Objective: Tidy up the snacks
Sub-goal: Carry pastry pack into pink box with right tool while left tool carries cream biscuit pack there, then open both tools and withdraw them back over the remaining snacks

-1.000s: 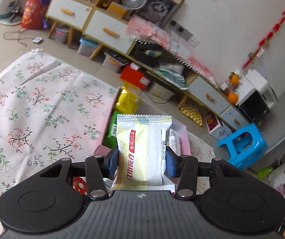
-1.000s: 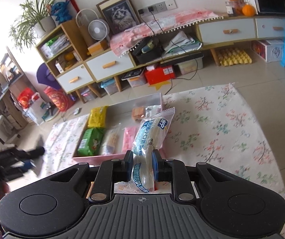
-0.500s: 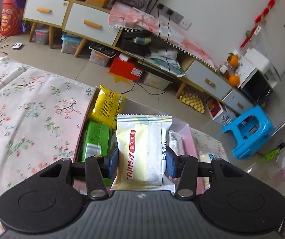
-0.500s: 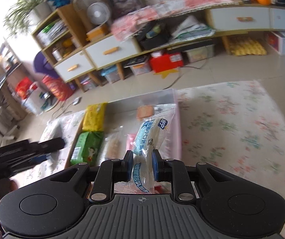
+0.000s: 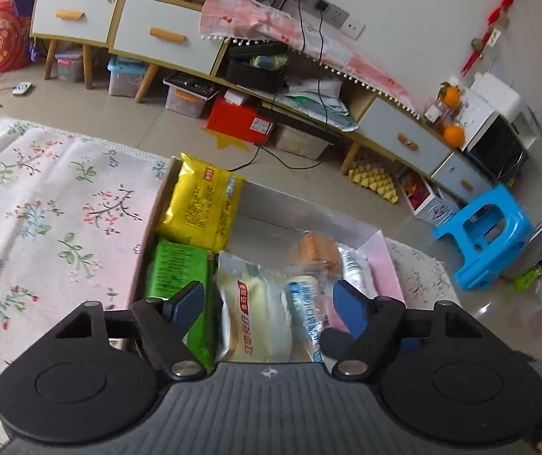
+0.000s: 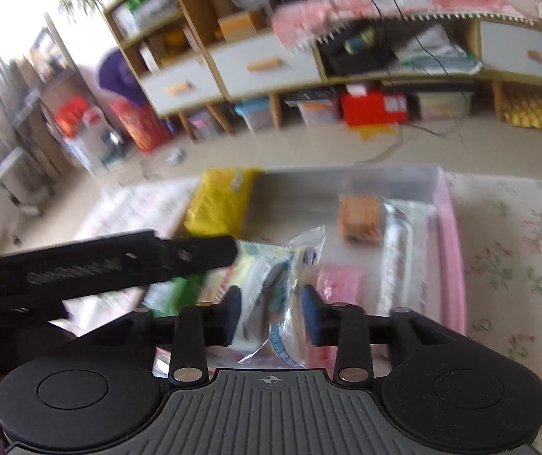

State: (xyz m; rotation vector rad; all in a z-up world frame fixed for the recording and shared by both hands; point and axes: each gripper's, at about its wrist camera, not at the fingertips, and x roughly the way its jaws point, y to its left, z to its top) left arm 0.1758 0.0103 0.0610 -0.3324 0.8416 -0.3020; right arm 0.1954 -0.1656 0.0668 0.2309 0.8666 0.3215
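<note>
Left claw [image 5: 269,301]: jaws are opening and are seen spread wide; the cream-yellow packet [image 5: 254,314] lies between the pads, clear of both, released into the tray. The left pad stands over the green packet [image 5: 178,284]; whether it touches cannot be told.

Right claw [image 6: 271,313]: jaws are opening; the blue-and-clear packet [image 6: 276,295] stands between the pads. A gap is seen on the right side; contact on the left is blurred and cannot be told. The packet is placed over the tray, beside the cream-yellow one.

Tray [image 5: 384,261], pink-walled, set on the flower-print cloth [image 5: 43,220] that covers the surface. Contents counted in the left wrist view:
- one yellow packet [image 5: 202,204], far left corner, leaning on the rim;
- one green packet, just below the yellow;
- one cream-yellow packet, beside the green;
- one blue-and-clear packet, to its right;
- one orange snack in clear wrap [image 5: 314,248], further back;
- one clear-wrapped white packet [image 5: 352,269], along the right wall;
- one pink packet [image 6: 337,282], noted in the right wrist view.

Beyond: one blue stool [image 5: 485,235] on the floor, two oranges [image 5: 453,134] on the low cabinet.
</note>
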